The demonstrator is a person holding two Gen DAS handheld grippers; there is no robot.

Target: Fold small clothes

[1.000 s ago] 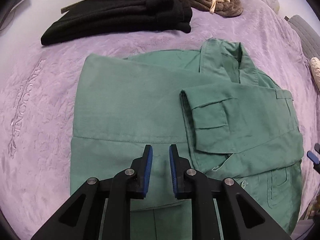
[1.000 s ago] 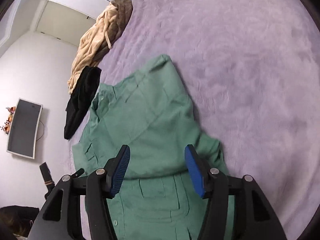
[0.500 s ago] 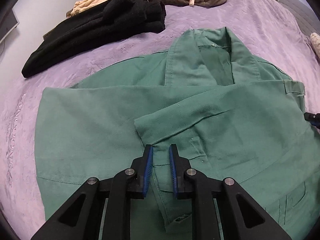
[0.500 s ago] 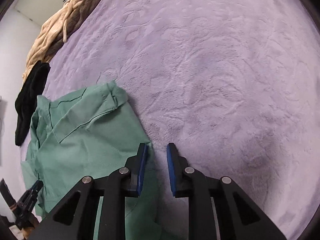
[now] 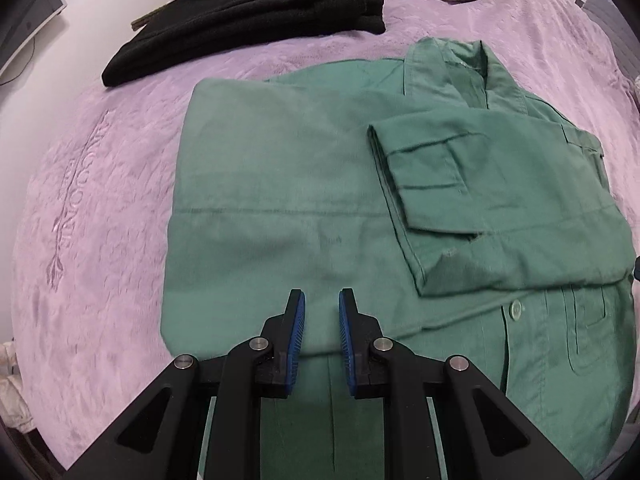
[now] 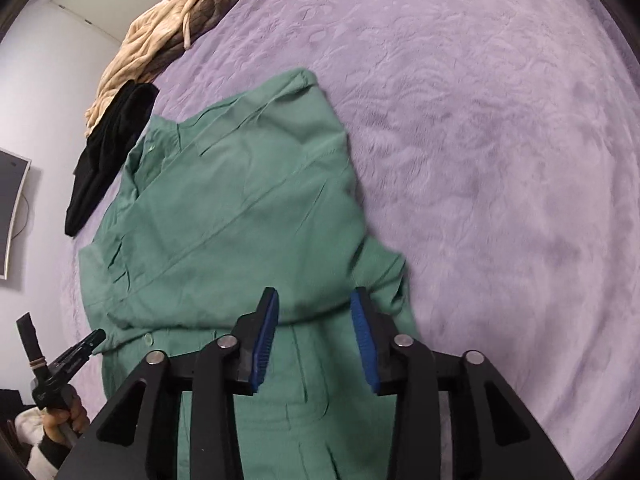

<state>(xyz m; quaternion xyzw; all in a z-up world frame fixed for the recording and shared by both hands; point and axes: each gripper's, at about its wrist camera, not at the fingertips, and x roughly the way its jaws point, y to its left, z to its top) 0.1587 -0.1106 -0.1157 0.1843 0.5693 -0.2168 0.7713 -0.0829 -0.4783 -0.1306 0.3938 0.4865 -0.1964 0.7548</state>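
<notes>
Left tongs (image 5: 322,312): closed, nothing gripped, above green shirt (image 5: 304,208). Right tongs (image 6: 314,312): jaws just reopened after half-second-old near-closure, empty, over shirt's folded edge. Shirt on purple bed cover (image 6: 500,140); sleeve (image 5: 460,188) again folded across front.

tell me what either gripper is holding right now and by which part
Nothing is held. The left gripper and right gripper both hover over the green shirt, jaws empty.

A bedroom in a home. A bed is covered by a plush lilac blanket (image 6: 480,120) with clothes lying on it: a green shirt (image 5: 320,200), a folded black garment (image 5: 248,16) and a cream knit (image 6: 136,52). A flat screen (image 6: 10,208) hangs on the white wall.
</notes>
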